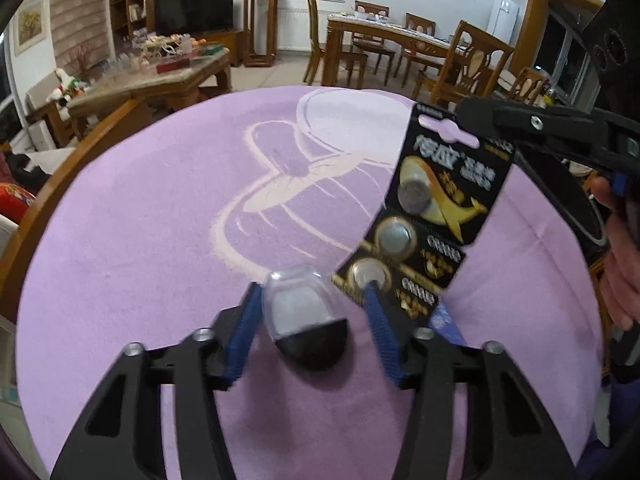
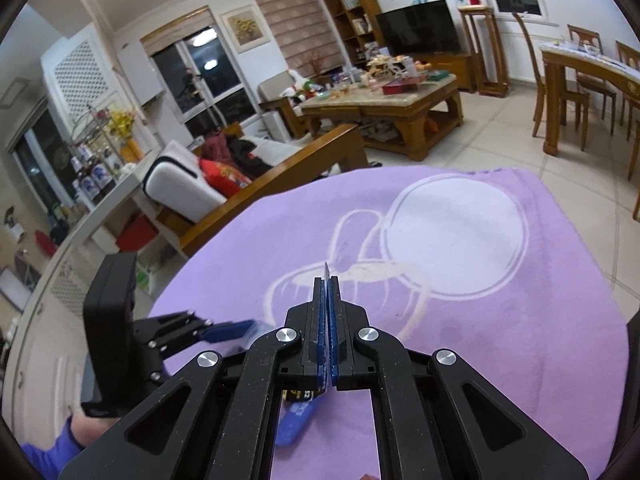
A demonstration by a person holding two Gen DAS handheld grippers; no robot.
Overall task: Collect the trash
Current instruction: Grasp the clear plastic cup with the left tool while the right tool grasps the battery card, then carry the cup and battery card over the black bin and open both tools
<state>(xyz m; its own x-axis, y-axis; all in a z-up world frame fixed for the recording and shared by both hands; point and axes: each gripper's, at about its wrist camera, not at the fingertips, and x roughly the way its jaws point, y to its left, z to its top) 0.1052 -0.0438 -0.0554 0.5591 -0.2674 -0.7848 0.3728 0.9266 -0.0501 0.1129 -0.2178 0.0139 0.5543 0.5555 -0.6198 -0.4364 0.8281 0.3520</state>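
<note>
A wooden coffee table (image 2: pixel 400 110) stood on pale tiled floor (image 2: pixel 500 136), a dark television (image 2: pixel 418 28) against the white wall behind it, windows black

Right gripper (image 2: pixel 327 280) up front, blue pads (image 2: pixel 320 336) pressed together on a thin card edge (image 2: pixel 327 270) poking out past the tips. Purple cloth (image 2: pixel 500 320) spreads beneath. Off to its left, the left gripper (image 2: pixel 224 330) reaches in, blurred. Behind the tips, underneath, a blue packet (image 2: pixel 294 426) lies on the cloth.
</note>
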